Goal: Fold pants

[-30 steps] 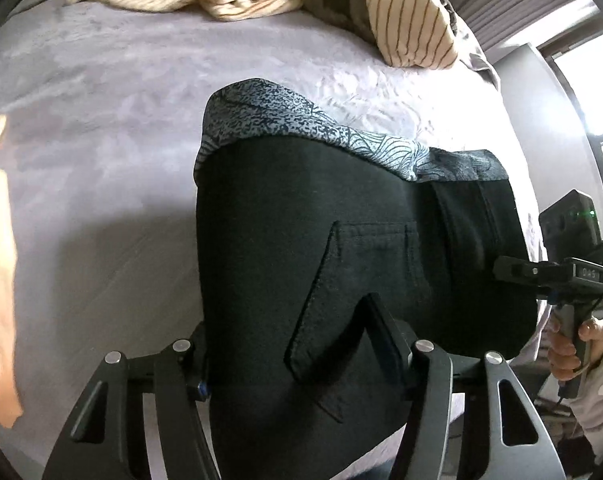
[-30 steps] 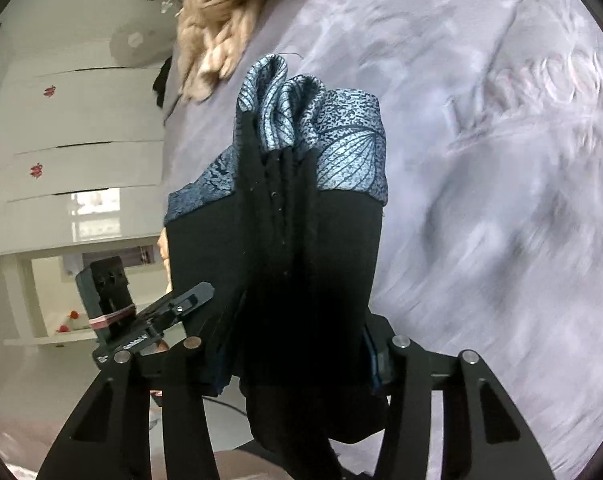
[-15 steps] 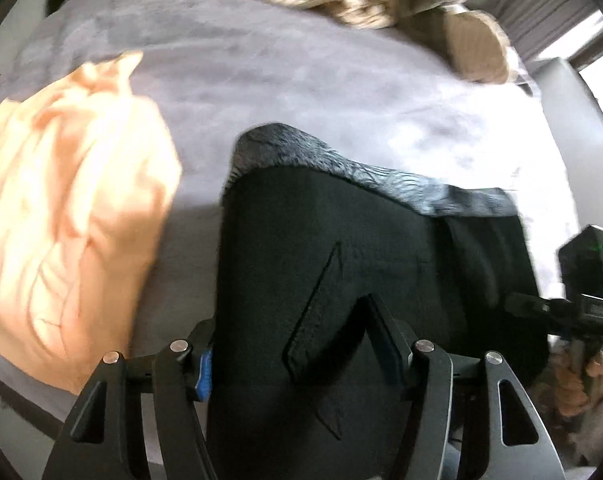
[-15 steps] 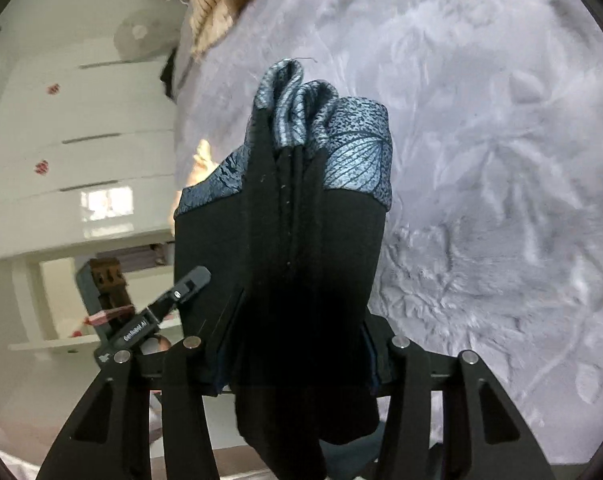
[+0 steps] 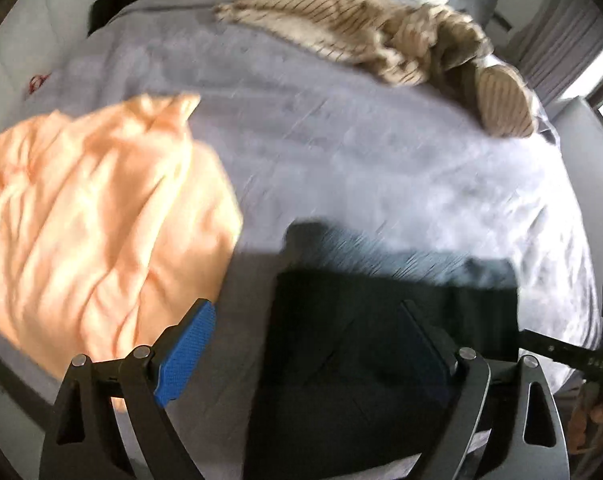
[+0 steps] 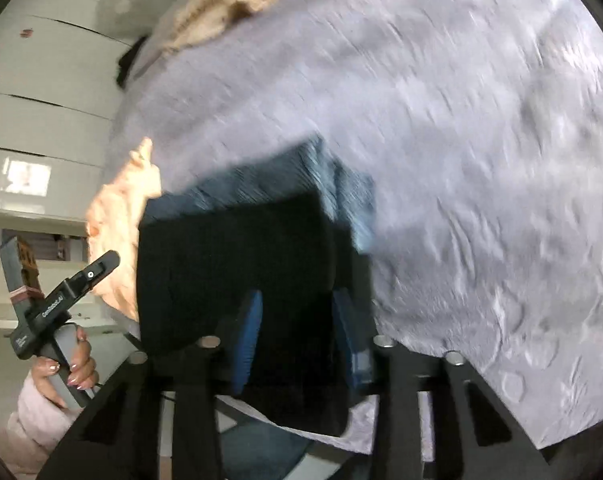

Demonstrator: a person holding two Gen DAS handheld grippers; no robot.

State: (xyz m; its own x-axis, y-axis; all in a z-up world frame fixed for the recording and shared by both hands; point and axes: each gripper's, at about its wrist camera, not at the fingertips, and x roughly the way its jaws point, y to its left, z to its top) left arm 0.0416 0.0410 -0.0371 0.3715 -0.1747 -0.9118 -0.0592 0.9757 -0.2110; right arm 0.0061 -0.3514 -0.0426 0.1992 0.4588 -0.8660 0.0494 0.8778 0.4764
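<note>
The folded black pants (image 5: 365, 344) with a blue patterned lining edge (image 5: 381, 252) lie on the grey bed near its front edge. My left gripper (image 5: 305, 328) is open; its left blue pad (image 5: 189, 344) is clear of the cloth and the right finger rests on the pants. In the right wrist view the pants (image 6: 237, 264) sit between the fingers of my right gripper (image 6: 297, 328), which is shut on a thick fold of them. The left gripper (image 6: 65, 300) shows at the left there.
An orange garment (image 5: 93, 216) lies on the bed (image 5: 341, 140) left of the pants. A striped beige garment (image 5: 361, 48) and a pillow lie at the far side. White drawers (image 6: 41, 120) stand beyond the bed's edge.
The left gripper has opened and let go of the pants. The pants have come down onto the bed, closer to the front edge. Both views are motion blurred.
</note>
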